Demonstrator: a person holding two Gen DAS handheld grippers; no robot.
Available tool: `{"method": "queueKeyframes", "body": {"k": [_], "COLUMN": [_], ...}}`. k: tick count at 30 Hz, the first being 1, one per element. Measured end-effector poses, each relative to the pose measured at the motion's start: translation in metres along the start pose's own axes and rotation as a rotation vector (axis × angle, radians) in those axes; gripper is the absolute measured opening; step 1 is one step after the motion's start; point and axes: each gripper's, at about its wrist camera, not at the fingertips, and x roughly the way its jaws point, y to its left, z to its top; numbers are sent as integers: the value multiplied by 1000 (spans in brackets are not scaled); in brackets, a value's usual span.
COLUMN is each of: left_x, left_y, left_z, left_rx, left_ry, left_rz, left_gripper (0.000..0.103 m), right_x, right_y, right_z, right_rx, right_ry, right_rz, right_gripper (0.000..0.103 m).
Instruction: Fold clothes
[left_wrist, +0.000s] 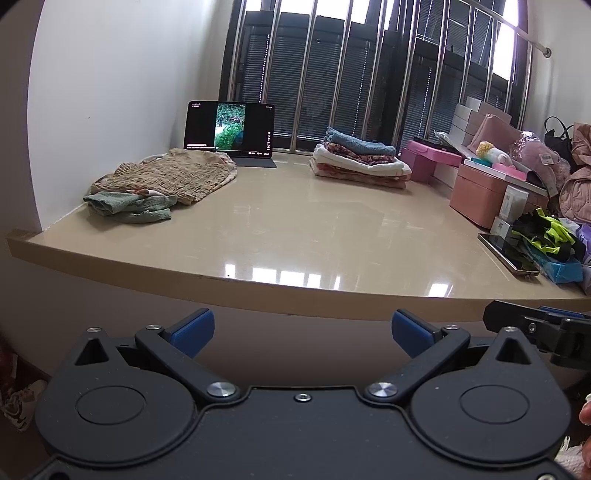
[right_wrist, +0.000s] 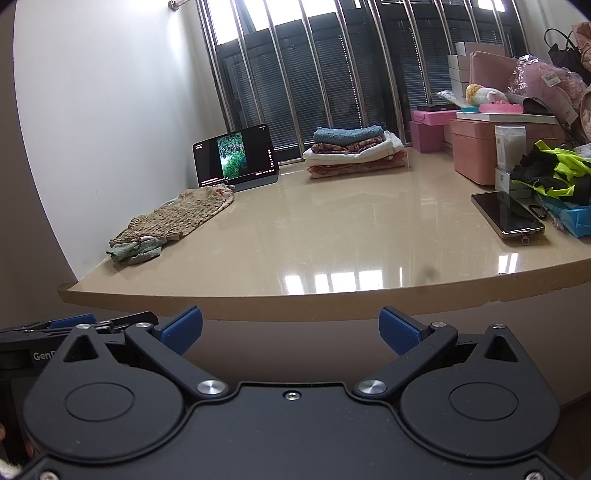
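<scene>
Crumpled beige knit and green clothes (left_wrist: 162, 181) lay at the glossy beige table's (left_wrist: 295, 236) left rear, beside a lit tablet (left_wrist: 229, 127); folded stack (left_wrist: 360, 158) possibly towels. Left gripper (left_wrist: 302, 326) and right gripper (right_wrist: 290, 325) hung wide, empty, below the front edge.

Crumpled clothes (left_wrist: 162, 181) left; folded stack (left_wrist: 360, 158) behind.

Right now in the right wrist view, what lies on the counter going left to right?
Green cloth → beige knit garment → tablet → folded stack of clothes → pink boxes → phone.
</scene>
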Motion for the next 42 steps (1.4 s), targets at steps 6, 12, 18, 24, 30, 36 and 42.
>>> {"method": "queueKeyframes", "body": {"k": [6,12,18,24,30,36,42], "left_x": [-1,-1,-1,0,0,0,1], "left_y": [-2,-2,-2,-2,-2,-2,-2], "left_z": [0,0,0,-1,-1,-1,-2], "left_rx": [1,0,4,2,1,2,3], "left_ry": [-6,-6,-6,-2,0,1,5], "left_rz": [0,-1,-1,0,2,4,6], "left_gripper": [103,103,103,103,103,103,103], "right_x": [0,1,1,2,2,3,3], "right_y": [0,-1,-1,-2,-2,-2,-2], "right_z": [1,2,1,1,0,0,0], "right_rx": [1,3,3,2,1,1,1], "right_ry": [0,0,2,3,5,6,8], "right_rz": [0,1,1,1,2,2,3], "right_gripper": [103,103,103,103,103,103,103]}}
